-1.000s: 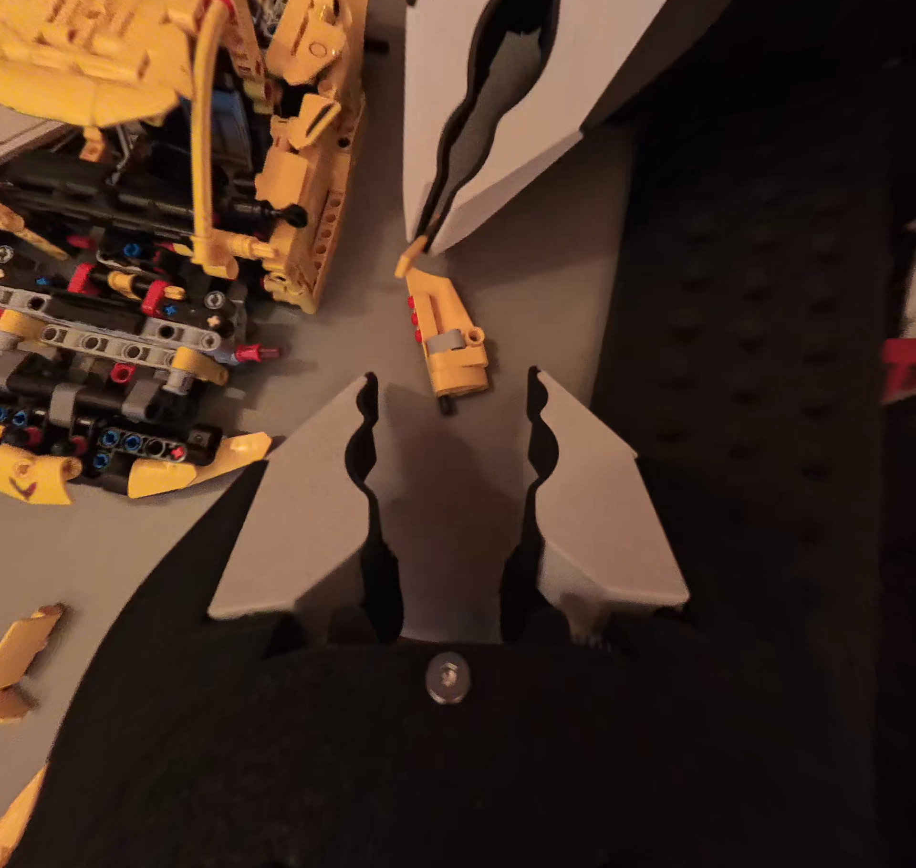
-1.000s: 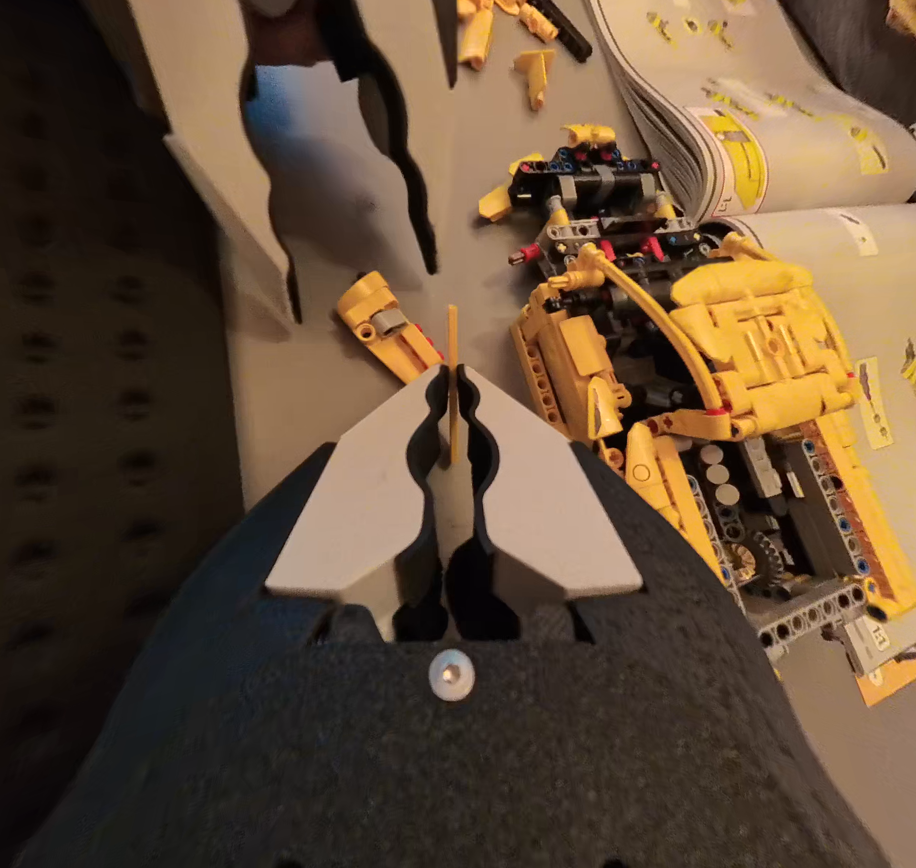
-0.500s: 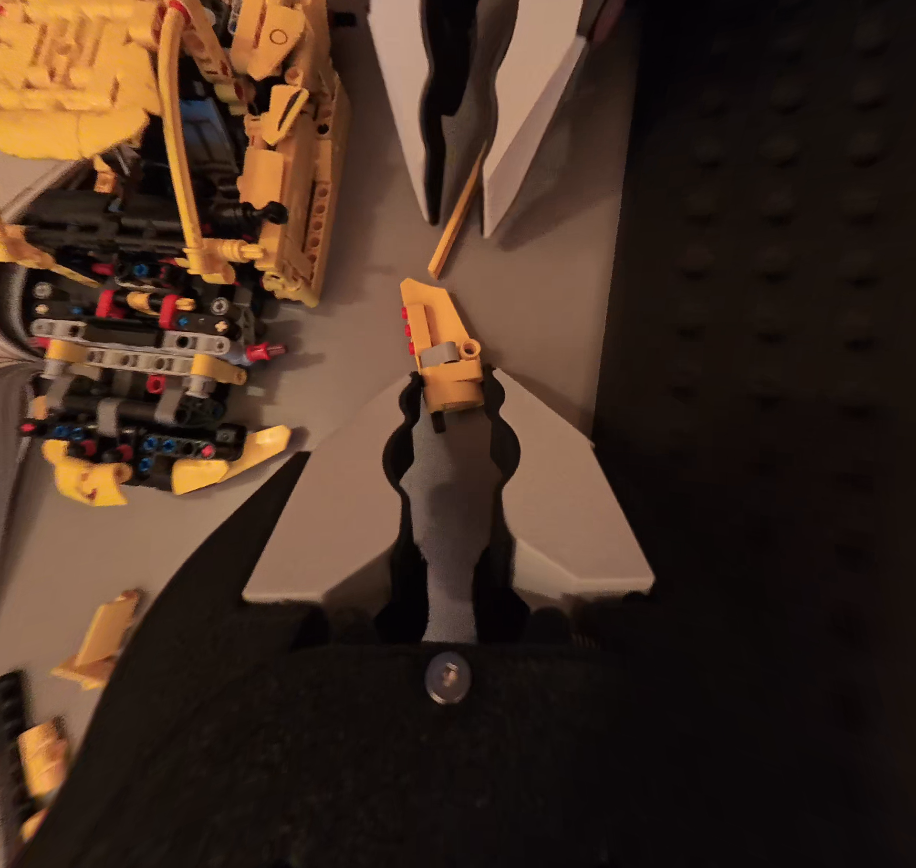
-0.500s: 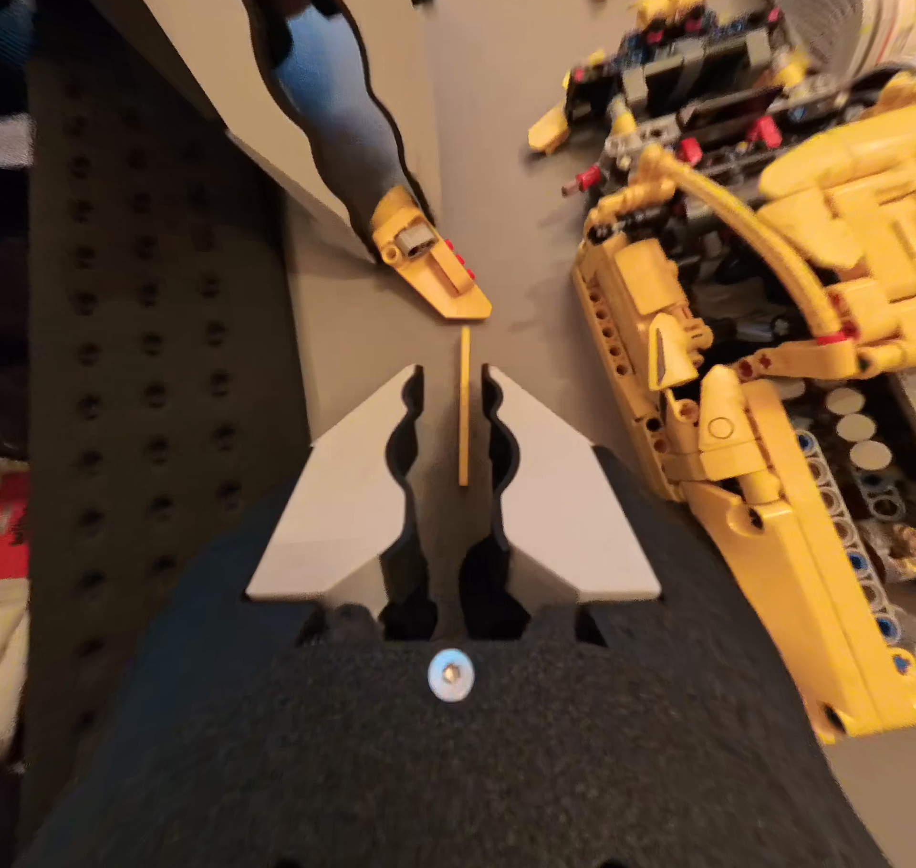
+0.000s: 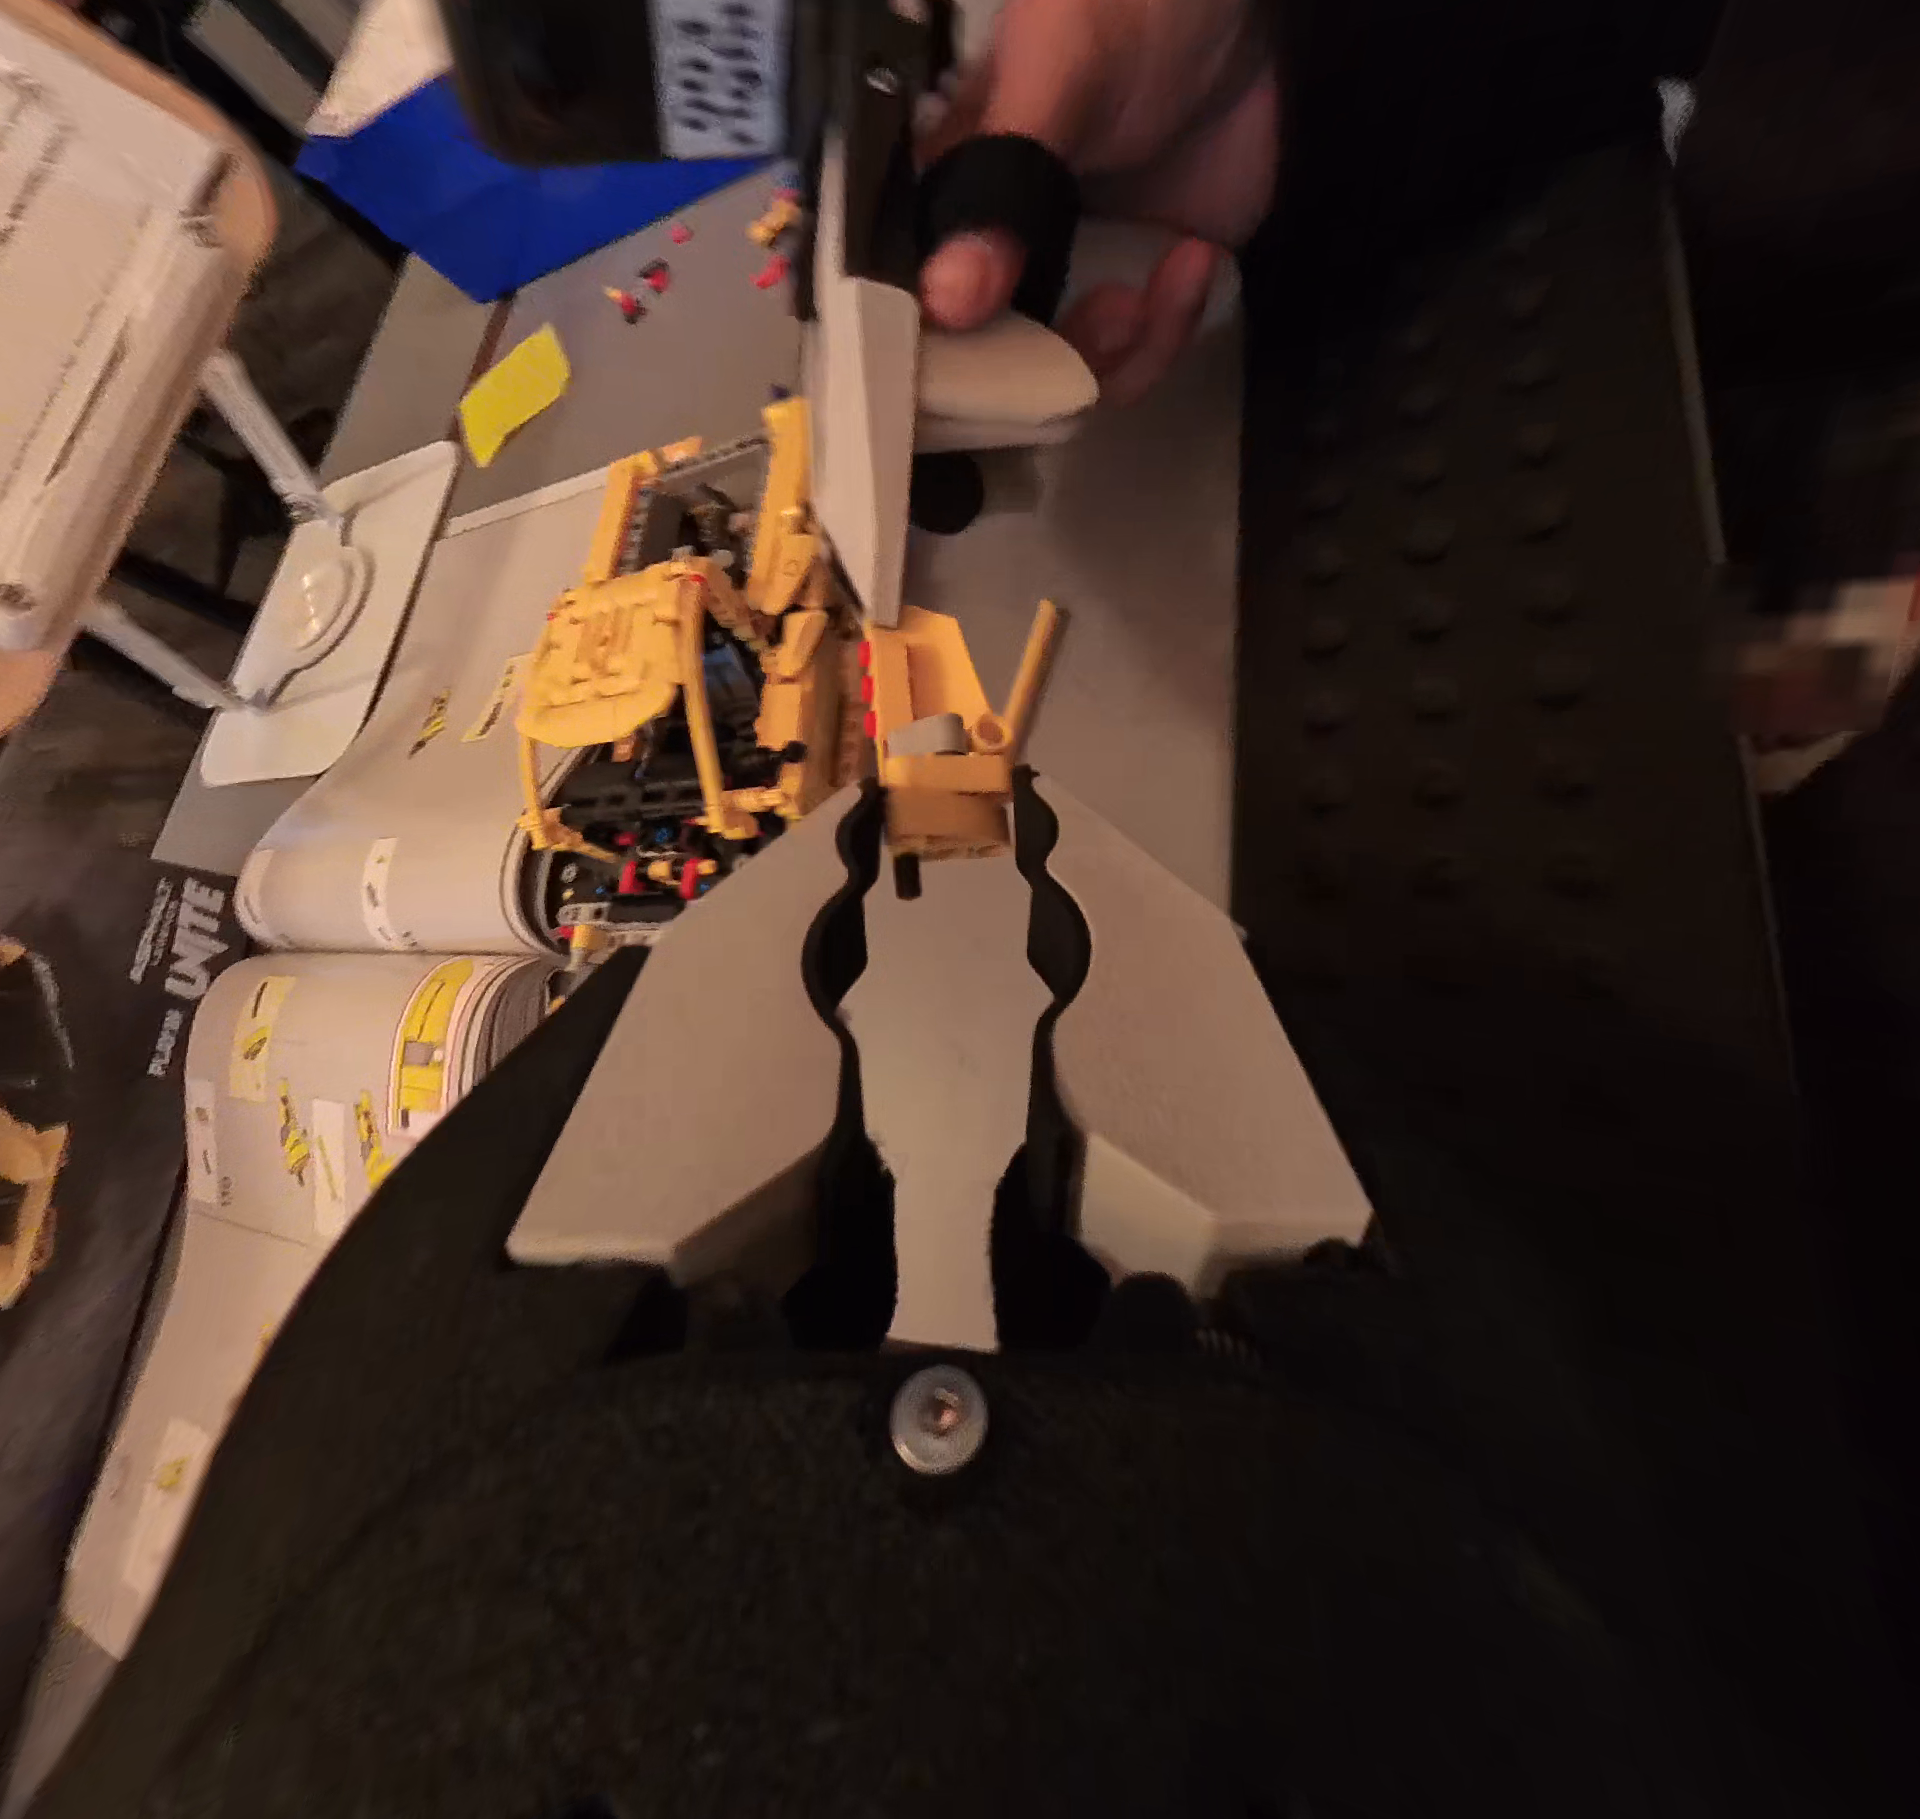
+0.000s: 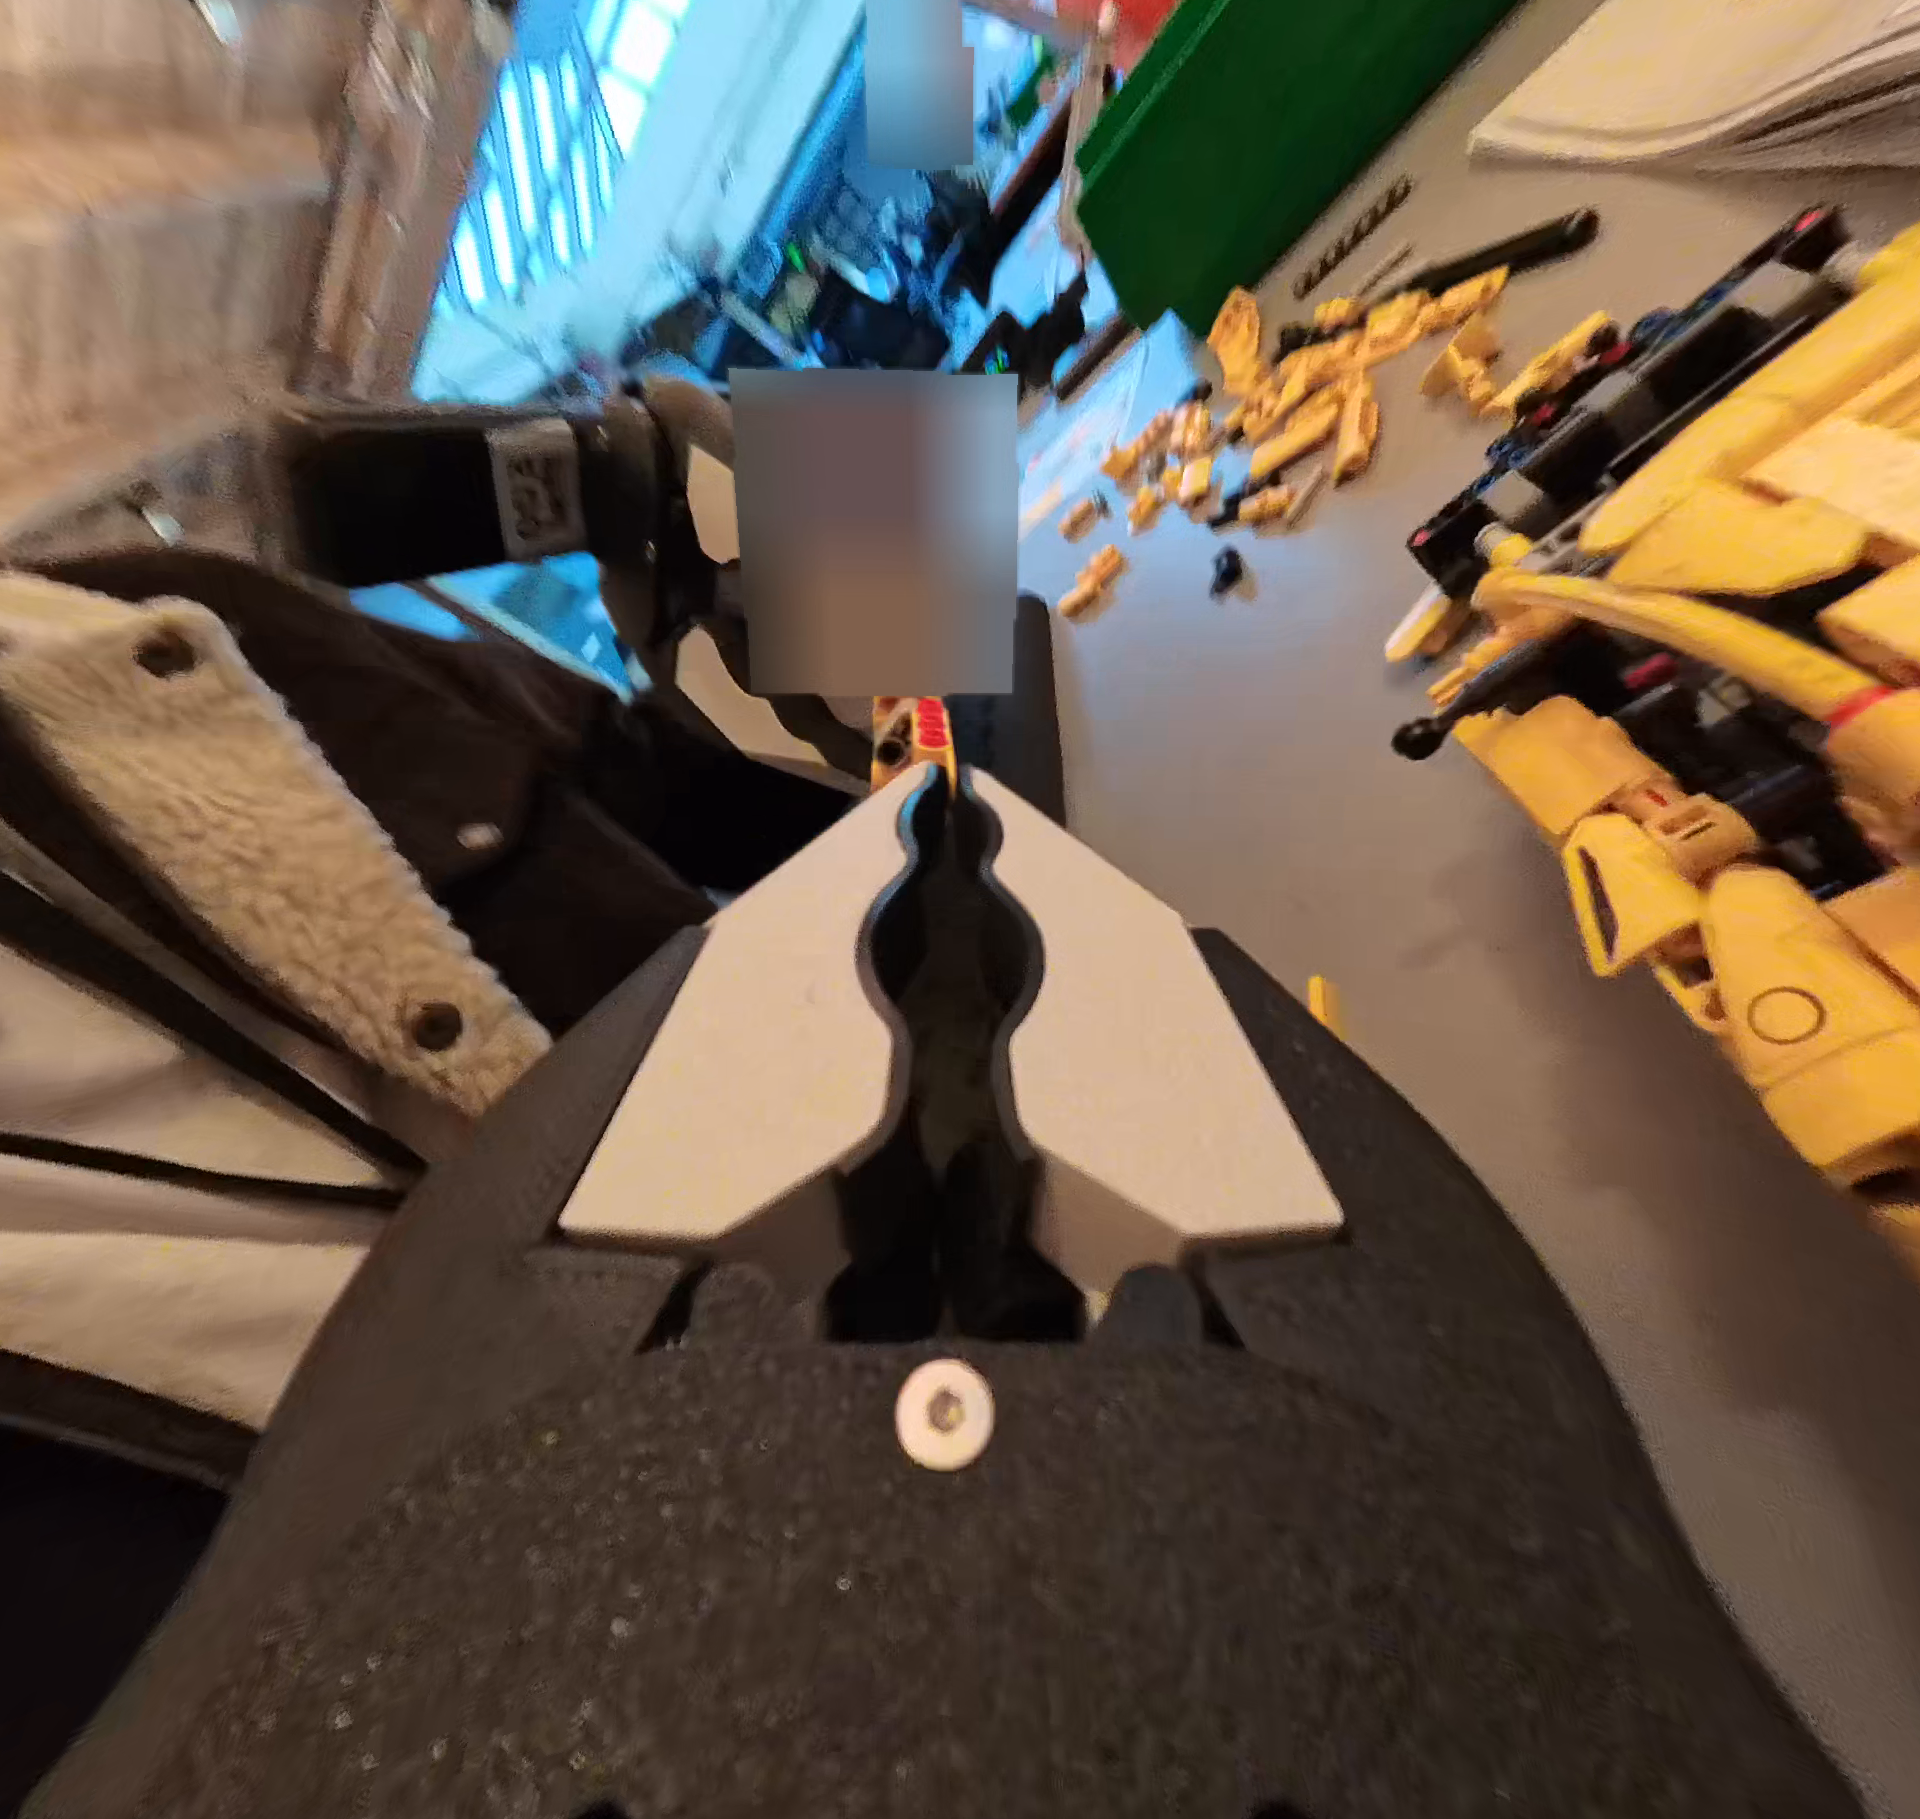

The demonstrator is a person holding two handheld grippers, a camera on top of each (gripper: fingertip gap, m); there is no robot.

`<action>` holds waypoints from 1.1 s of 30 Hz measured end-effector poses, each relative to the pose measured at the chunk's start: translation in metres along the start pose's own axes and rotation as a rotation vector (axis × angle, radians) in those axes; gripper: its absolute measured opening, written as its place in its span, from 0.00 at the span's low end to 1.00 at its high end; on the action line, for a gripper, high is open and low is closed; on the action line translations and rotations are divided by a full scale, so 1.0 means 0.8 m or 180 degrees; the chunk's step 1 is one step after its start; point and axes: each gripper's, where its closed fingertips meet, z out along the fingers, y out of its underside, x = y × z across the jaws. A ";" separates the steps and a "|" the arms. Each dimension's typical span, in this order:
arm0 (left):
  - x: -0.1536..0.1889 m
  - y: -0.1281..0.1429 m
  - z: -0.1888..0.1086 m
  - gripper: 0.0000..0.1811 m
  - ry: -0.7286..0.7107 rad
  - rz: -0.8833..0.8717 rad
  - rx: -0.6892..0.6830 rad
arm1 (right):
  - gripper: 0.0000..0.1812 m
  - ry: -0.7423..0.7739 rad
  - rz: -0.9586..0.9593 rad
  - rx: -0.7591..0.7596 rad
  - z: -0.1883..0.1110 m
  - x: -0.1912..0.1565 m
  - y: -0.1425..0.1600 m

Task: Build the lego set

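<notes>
Close in, the left gripper (image 5: 943,801) was partly closed, its two fingertips clamped on the square rear end of a small yellow sub-assembly (image 5: 930,720), lifted clear of the desk (image 5: 1122,626). That piece stuck forward out of the gripper, with red pins along its left edge, a grey connector on top and a thin yellow rod (image 5: 1029,666) angling up and to the right from it. Just beyond its far tip, the right gripper (image 5: 881,564) came down from above, edge-on; its tip met the sub-assembly's far left corner. In its own view the right gripper (image 6: 948,782) was nearly shut, the fingertips pinching the thin edge of the same yellow piece (image 6: 914,735), which showed right ahead of them. Left of and beyond the left gripper sat the large yellow lego model (image 5: 675,689), resting on an open instruction booklet (image 5: 353,1042). A person's hand (image 5: 1091,128) held the right gripper's handle farther back. Farthest off, loose yellow parts (image 6: 1278,419) lay scattered on the desk before a green bin (image 6: 1299,55).
</notes>
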 end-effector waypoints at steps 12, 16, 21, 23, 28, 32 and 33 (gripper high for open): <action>-0.075 -0.035 0.019 0.21 -0.0274 -0.3605 0.2292 | 0.00 0.0097 0.0233 0.1599 -0.024 0.009 -0.070; -0.087 -0.040 0.023 0.21 -0.0541 -0.3630 0.2438 | 0.00 0.0143 0.0263 0.1831 -0.028 0.011 -0.073; -0.102 -0.027 0.021 0.10 -0.0662 -0.4056 0.2663 | 0.00 0.0076 0.0356 0.1846 -0.019 0.012 -0.069; -0.101 -0.029 0.020 0.05 -0.0544 -0.4139 0.2757 | 0.00 0.0050 0.0402 0.1861 -0.018 0.014 -0.068; -0.104 -0.030 0.013 0.04 -0.0462 -0.4161 0.2858 | 0.01 -0.0015 0.0316 0.1777 -0.011 0.006 -0.068; -0.107 -0.016 0.002 0.04 -0.0369 -0.3988 0.2587 | 0.12 0.0605 -0.0384 0.1224 -0.021 0.012 -0.062; -0.106 -0.010 -0.001 0.04 -0.0360 -0.3865 0.2445 | 0.13 0.0974 -0.0730 0.0859 -0.026 0.023 -0.052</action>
